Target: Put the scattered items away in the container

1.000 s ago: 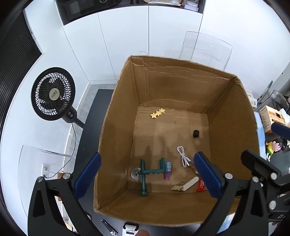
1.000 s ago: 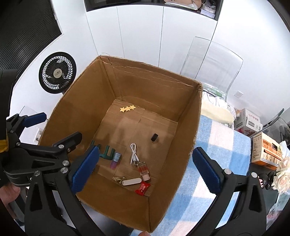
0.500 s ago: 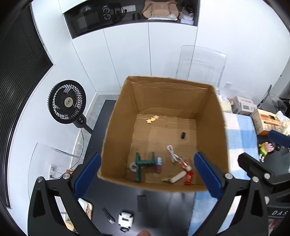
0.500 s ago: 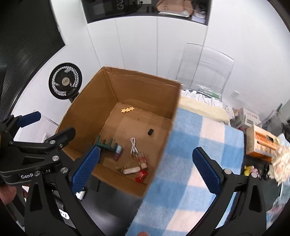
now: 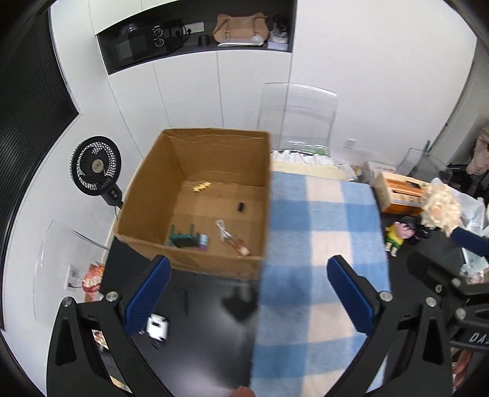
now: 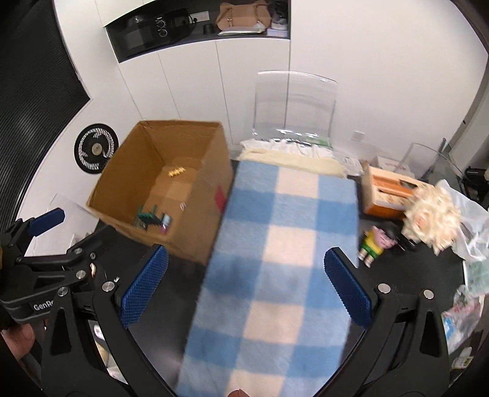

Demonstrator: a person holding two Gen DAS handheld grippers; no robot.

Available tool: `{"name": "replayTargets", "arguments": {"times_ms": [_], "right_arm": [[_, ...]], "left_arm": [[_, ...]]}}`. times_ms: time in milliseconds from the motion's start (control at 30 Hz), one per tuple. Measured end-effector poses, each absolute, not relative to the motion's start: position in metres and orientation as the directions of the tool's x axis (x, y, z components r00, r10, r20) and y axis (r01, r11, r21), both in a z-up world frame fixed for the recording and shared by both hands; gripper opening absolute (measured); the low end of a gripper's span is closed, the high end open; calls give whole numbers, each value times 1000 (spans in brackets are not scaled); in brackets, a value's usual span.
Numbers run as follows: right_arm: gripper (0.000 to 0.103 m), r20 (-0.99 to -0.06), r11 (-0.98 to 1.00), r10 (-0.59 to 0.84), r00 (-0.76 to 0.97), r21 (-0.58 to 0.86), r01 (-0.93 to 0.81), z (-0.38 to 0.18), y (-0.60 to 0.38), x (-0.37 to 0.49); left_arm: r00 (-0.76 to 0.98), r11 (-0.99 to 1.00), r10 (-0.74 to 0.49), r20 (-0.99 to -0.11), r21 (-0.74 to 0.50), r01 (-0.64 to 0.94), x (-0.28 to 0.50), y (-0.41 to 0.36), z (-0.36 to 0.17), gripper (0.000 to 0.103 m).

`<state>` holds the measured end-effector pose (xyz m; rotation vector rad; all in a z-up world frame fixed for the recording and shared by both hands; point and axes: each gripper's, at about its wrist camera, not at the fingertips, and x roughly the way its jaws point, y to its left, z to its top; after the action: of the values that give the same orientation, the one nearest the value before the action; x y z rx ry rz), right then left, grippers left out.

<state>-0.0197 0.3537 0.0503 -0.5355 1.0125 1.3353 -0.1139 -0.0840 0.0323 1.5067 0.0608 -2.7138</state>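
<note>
Both grippers are held high above the table and look down on it at a slant. The left gripper [image 5: 249,293] has its blue pads spread wide with nothing between them; it hangs over the black tabletop [image 5: 201,345] at the edge of the blue and white checked blanket [image 5: 321,244]. The right gripper [image 6: 244,284] is also wide open and empty, and it hangs over the same blanket. In the right wrist view the left gripper shows at the lower left, with part of a hand [image 6: 16,342] under it. The cardboard box [image 5: 146,213] stands open on the table, touching the left side of the blanket. Inside it lie a dark green comb-like piece [image 5: 183,239], a small purple bottle [image 5: 203,241], a white cable [image 5: 222,229], a small black object [image 5: 240,207] and a yellow star piece [image 5: 201,186]. On the tabletop near the box lie a small white object [image 5: 158,326], a thin dark stick [image 5: 185,300] and a blurred black shape [image 5: 240,304]. Right of the blanket stand a small cartoon figure [image 6: 377,242], an orange box [image 6: 389,192] and a pale flower bunch [image 6: 434,218]. Behind the table are a clear plastic chair [image 5: 301,116], a black fan [image 5: 95,166] on the floor and white cabinet doors [image 5: 189,91], with a beige handbag [image 5: 241,27] on the dark shelf above.
</note>
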Motion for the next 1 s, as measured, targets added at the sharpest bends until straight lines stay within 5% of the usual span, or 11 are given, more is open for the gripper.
{"name": "replayTargets", "arguments": {"times_ms": [500, 1000], "right_arm": [[103, -859, 278, 504, -88, 258, -925, 40, 201, 42], [103, -882, 305, 454, -126, 286, -908, 18, 126, 24]], "left_arm": [[-507, -999, 23, -862, 4, -52, -24, 25, 55, 102], [-401, -998, 14, -916, 14, -67, 54, 38, 35, 102]]}}
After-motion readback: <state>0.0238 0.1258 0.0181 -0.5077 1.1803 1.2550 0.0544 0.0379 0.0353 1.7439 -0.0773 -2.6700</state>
